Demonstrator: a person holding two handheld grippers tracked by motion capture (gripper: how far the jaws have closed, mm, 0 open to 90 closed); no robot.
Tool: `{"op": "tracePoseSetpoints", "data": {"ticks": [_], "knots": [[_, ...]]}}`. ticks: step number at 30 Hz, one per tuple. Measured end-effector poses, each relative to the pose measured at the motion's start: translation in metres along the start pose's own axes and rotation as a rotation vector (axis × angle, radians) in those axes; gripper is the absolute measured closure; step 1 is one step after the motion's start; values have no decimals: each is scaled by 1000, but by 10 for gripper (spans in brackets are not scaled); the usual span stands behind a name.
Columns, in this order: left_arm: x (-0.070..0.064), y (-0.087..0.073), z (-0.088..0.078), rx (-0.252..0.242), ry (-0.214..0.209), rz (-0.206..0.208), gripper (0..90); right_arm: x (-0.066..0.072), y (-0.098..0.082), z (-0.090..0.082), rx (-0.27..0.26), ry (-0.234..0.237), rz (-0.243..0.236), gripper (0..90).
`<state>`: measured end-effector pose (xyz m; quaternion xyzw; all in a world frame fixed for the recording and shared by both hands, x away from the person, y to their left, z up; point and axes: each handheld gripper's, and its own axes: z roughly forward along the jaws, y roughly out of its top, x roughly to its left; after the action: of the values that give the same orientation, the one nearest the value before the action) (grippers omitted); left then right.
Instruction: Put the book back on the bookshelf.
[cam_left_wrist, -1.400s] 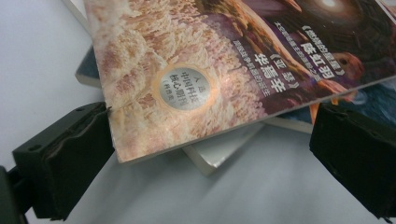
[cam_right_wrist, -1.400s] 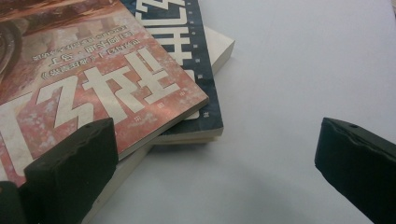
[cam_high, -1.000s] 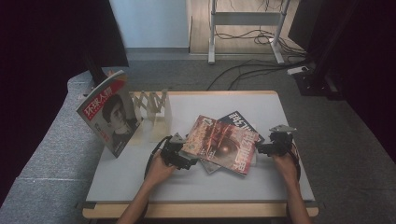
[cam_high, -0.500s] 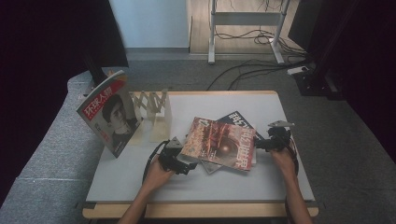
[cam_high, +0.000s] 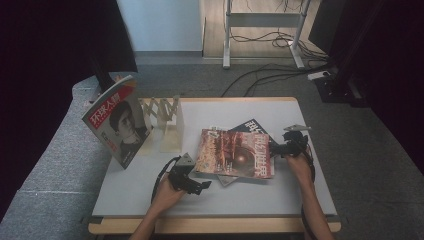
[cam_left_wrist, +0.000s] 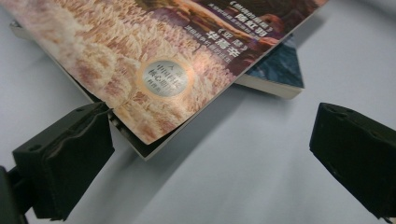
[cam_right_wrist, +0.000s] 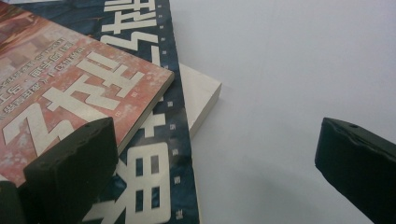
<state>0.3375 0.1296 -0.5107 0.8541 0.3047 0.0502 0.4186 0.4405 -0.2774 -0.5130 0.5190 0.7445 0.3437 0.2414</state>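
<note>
High view: I've got the red magazine (cam_high: 234, 153) topmost on a small stack mid-tabletop (cam_high: 280, 192), dark blue magazine (cam_high: 254, 127) under it, rack (cam_high: 165, 117) well apart at left. Left hand-held gripper (cam_high: 200, 184) sits just off its near-left corner, right hand-held gripper (cam_high: 280, 148) at its right edge. Best approach imo: slide one jaw under the top cover only, keep low, don't drag the stack.

Left gripper view: jaws wide apart, holding nothing; one jaw touches the red magazine corner (cam_left_wrist: 154, 84).

Right gripper view: jaws wide apart too, empty; one jaw hovers over the red cover (cam_right_wrist: 70, 84), dark blue one (cam_right_wrist: 154, 186) beneath.
</note>
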Motion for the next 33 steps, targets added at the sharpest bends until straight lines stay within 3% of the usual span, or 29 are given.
{"op": "tracePoseSetpoints", "data": {"ticks": [5, 12, 19, 33], "knots": [[-8, -1, -1, 0, 18, 23, 0, 0, 2, 4, -8, 7, 13, 0], [3, 2, -11, 20, 35, 26, 0, 1, 1, -2, -7, 43, -2, 1], [6, 25, -13, 22, 34, 68, 0, 3, -2, -17, -11, 74, -28, 0], [20, 68, 14, 38, 25, 122, 0, 20, -10, -41, -32, 150, -68, 0]]}}
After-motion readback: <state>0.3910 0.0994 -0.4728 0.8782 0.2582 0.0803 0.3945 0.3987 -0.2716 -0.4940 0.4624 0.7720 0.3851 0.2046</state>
